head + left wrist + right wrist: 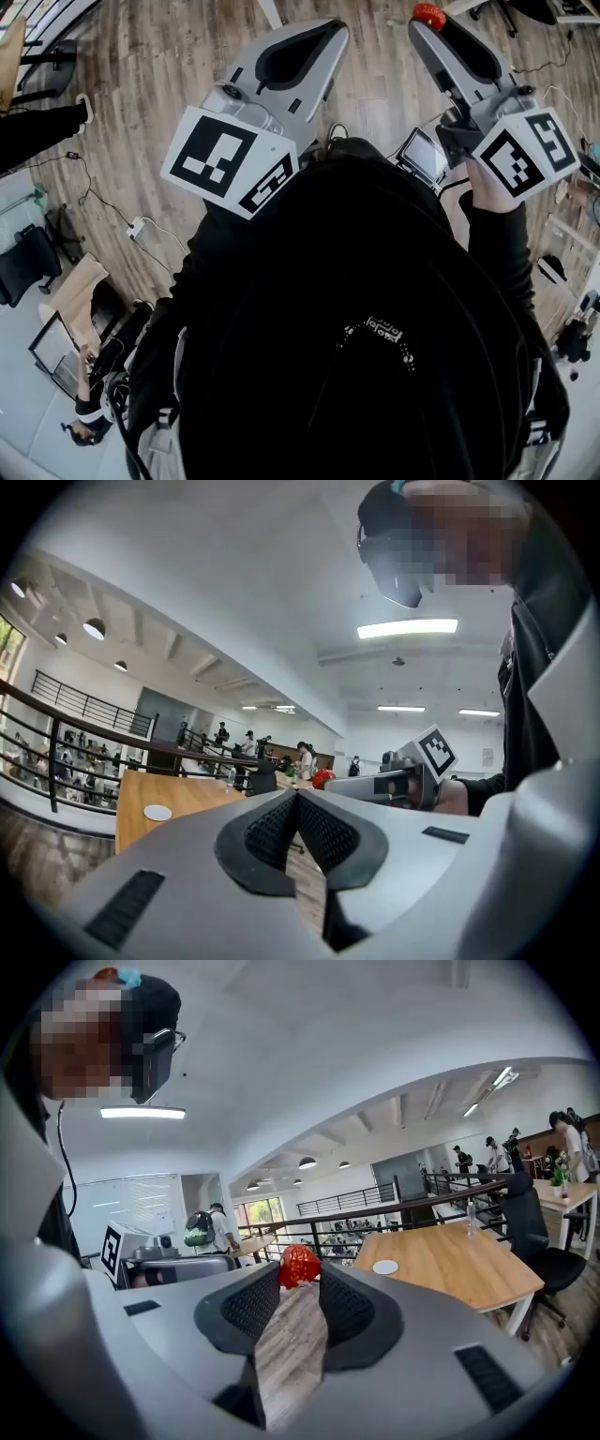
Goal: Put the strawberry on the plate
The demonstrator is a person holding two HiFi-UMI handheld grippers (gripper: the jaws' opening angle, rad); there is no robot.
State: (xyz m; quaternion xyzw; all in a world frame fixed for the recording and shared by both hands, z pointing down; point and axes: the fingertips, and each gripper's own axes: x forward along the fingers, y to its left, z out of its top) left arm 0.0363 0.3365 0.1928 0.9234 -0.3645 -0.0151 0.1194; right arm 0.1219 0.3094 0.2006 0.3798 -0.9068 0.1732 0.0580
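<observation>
Red and dimpled, the small rounded strawberry (298, 1262) is nipped at the very front of the grey plastic right gripper (300, 1275). Its black ribbed pads (246, 1309) clamp only the rear of the fruit, and most of it sticks out past them. It hangs in the air over the wood-plank floor (169, 56), well apart from the light wooden desk (459, 1274). The small white round plate (385, 1267) lies there, close to one edge of the desk.

The shallow hold is the main worry. A jolt or a roll of the hand on the way over could let the fruit squirt forward and drop to the floor. Squeezing harder would probably bruise it or pop it out. At the desk, a release off the plate's middle could send so round a thing rolling to that near edge and over.

The grey left gripper (296, 797) is clenched on nothing, jaws meeting at the tips, so it looks poorly placed to catch a fall.

Which way the strawberry points I cannot tell. No green cap or pointed end shows, and it looks about as wide as it is tall, so its long axis is unclear.
</observation>
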